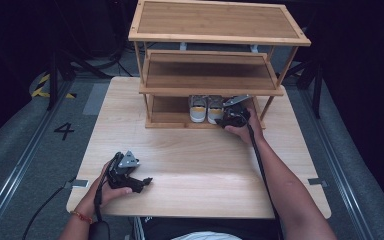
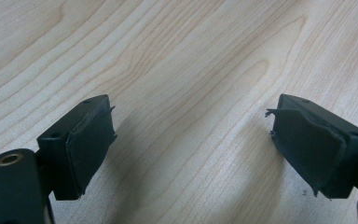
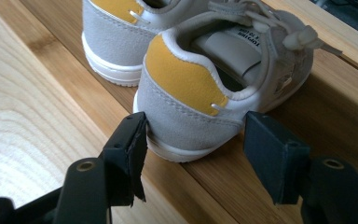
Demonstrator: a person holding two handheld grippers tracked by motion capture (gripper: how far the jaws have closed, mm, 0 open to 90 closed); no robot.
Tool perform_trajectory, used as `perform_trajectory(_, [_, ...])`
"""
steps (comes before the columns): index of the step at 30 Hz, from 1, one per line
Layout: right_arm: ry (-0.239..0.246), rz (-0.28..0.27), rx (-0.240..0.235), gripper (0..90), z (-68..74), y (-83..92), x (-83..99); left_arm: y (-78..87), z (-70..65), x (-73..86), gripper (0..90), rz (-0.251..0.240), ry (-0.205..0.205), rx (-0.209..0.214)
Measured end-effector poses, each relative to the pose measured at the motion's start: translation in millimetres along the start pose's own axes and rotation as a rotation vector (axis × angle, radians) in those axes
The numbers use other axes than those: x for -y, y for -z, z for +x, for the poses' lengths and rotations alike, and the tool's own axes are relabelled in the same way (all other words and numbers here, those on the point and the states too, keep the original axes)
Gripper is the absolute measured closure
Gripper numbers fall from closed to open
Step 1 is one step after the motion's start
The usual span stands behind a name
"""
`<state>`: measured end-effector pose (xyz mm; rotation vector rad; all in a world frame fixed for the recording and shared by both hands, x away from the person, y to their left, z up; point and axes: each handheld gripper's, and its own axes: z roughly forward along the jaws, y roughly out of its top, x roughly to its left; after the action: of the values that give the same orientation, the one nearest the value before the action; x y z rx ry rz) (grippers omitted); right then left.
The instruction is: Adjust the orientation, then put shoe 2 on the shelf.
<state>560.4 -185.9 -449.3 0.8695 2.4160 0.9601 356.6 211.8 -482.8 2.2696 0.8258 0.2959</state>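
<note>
My right gripper [image 1: 228, 119] is up at the far side of the table [image 1: 190, 165], at the bottom level of the bamboo shoe rack [image 1: 215, 75], and its jaws stand on either side of the heel of the right-hand shoe [image 1: 215, 109]. In the right gripper view that shoe [image 3: 205, 98] is a small grey sneaker with a yellow heel patch and a white sole, toe pointing away from me; my left-side pad touches the grey suede just above the sole, while the pad on the other side sits just beside the heel and I cannot tell whether it presses yet. So I call these jaws partly spread around the heel, not clearly pinching it. The shoe stands upright on the rack's lowest board [image 3: 270, 140], close to its near edge. Its twin, the left-hand shoe [image 1: 198, 108], stands just beside it, also heel toward me, the two nearly touching. The middle shelf [image 1: 210, 75] and top shelf [image 1: 215, 20] of the rack hold nothing that I can see. My left gripper [image 1: 144, 183] rests low over the near left part of the table, well apart from the rack, pointing to the right. In the left gripper view its pads [image 2: 91, 144] are spread wide with only bare pale wood between them.
</note>
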Motion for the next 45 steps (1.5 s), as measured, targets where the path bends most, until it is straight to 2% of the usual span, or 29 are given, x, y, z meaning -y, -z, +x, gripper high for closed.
perform_trajectory(8, [-0.009, -0.014, 0.011, 43.6, 2.3, 0.2, -0.7, -0.4, 0.5, -0.6, 12.9, -0.003, -0.007, 0.000])
perform_trajectory(10, [-0.014, -0.030, 0.001, 42.4, 1.8, 4.6, -0.1, -0.4, 0.7, -0.6, 12.9, -0.002, -0.010, 0.000])
perform_trajectory(12, [0.003, -0.032, -0.018, 41.2, 2.6, 10.3, -0.2, -0.5, 0.5, -0.6, 12.9, -0.003, -0.007, 0.000])
perform_trajectory(13, [-0.003, -0.013, -0.020, 40.3, 4.9, 13.3, -0.5, -0.4, 0.7, -0.6, 12.9, -0.002, -0.010, 0.000])
perform_trajectory(19, [0.078, 0.035, -0.046, 37.8, 13.5, 27.3, -2.1, -0.4, 0.0, -0.3, 13.0, -0.003, -0.002, 0.000])
perform_trajectory(24, [0.121, 0.061, -0.066, 35.9, 18.2, 40.2, -0.9, -0.4, 0.0, -0.3, 13.0, -0.004, -0.002, 0.000])
perform_trajectory(27, [0.130, 0.086, -0.082, 34.9, 20.9, 50.0, 1.2, -0.4, 0.0, -0.3, 13.0, -0.003, -0.002, -0.001])
perform_trajectory(29, [0.156, 0.090, -0.075, 34.3, 20.7, 58.0, 3.8, -0.4, 0.1, -0.2, 13.0, -0.003, -0.003, 0.001])
perform_trajectory(36, [0.179, 0.108, -0.089, 33.2, 24.2, 77.7, 15.7, -0.4, 0.7, -0.6, 12.8, -0.002, -0.008, 0.001])
perform_trajectory(37, [0.191, 0.112, -0.076, 33.1, 23.5, 79.9, 18.0, -0.3, 0.5, -0.5, 12.8, -0.002, -0.007, -0.001])
perform_trajectory(45, [0.211, 0.150, -0.081, 32.3, 26.0, 92.7, 35.9, -0.3, -0.1, -0.2, 13.0, -0.003, -0.001, -0.001])
